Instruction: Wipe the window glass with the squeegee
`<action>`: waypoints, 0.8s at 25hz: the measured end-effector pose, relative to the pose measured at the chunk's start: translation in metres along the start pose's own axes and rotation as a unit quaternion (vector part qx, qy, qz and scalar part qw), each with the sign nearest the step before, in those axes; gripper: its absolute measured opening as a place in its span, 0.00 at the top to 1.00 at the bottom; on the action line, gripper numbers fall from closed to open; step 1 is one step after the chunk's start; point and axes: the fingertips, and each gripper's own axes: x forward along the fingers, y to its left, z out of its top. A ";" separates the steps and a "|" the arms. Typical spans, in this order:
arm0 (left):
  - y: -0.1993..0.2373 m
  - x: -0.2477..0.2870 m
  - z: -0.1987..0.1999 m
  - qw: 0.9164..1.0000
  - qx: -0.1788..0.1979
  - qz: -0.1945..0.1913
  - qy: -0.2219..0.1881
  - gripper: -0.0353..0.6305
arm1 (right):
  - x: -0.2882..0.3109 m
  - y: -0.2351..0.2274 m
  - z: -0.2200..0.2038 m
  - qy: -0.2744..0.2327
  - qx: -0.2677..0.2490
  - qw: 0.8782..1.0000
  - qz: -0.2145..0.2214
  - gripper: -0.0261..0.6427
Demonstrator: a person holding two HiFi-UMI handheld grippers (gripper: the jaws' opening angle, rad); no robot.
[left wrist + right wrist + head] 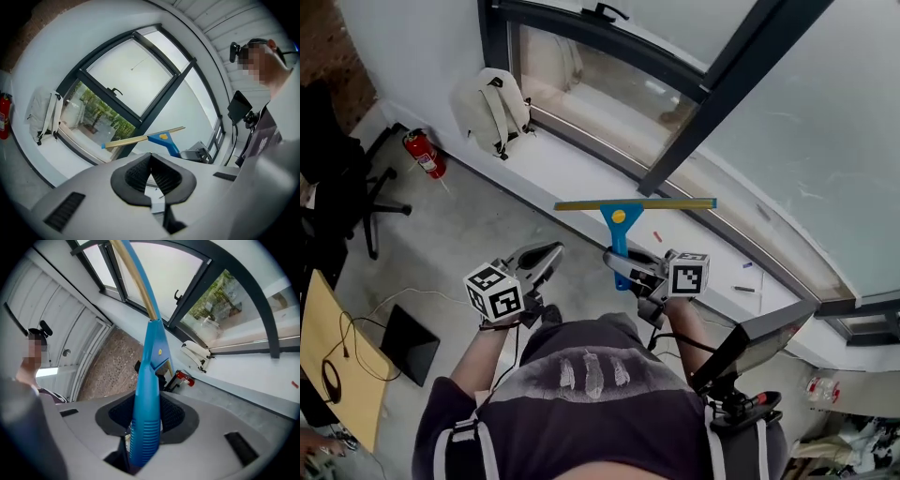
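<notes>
Squeegee (620, 230) up, not on the glass (806, 122) yet.
Right tool (145, 425) squeezes its handle; left tool (151, 161) is closed, empty. Next: reach the glass.

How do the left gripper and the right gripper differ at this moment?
The right gripper is clamped on the squeegee's blue handle; the left gripper holds nothing, its jaws closed together. The right gripper carries the tool with its blade raised toward the window; the left gripper sits beside it, clear of the squeegee. Both point toward the window, side by side in front of the person.
</notes>
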 end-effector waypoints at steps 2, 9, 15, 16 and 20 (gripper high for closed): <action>0.011 0.004 0.019 1.000 0.008 -0.004 -0.011 0.94 | 0.016 -0.006 0.016 0.000 -0.008 1.000 -0.009 0.76; 0.053 0.032 0.035 1.000 -0.011 0.000 0.006 0.94 | 0.036 -0.038 0.085 -0.040 0.021 0.998 0.039 0.76; 0.096 0.102 0.091 0.999 0.033 0.000 0.023 0.94 | 0.047 -0.058 0.204 -0.100 0.018 0.986 0.132 0.76; 0.092 0.104 0.098 0.999 0.041 -0.004 0.022 0.94 | 0.046 -0.052 0.211 -0.096 0.009 0.986 0.138 0.76; 0.090 0.146 0.148 0.995 0.098 -0.018 0.014 0.94 | 0.044 -0.034 0.269 -0.078 -0.028 0.982 0.169 0.76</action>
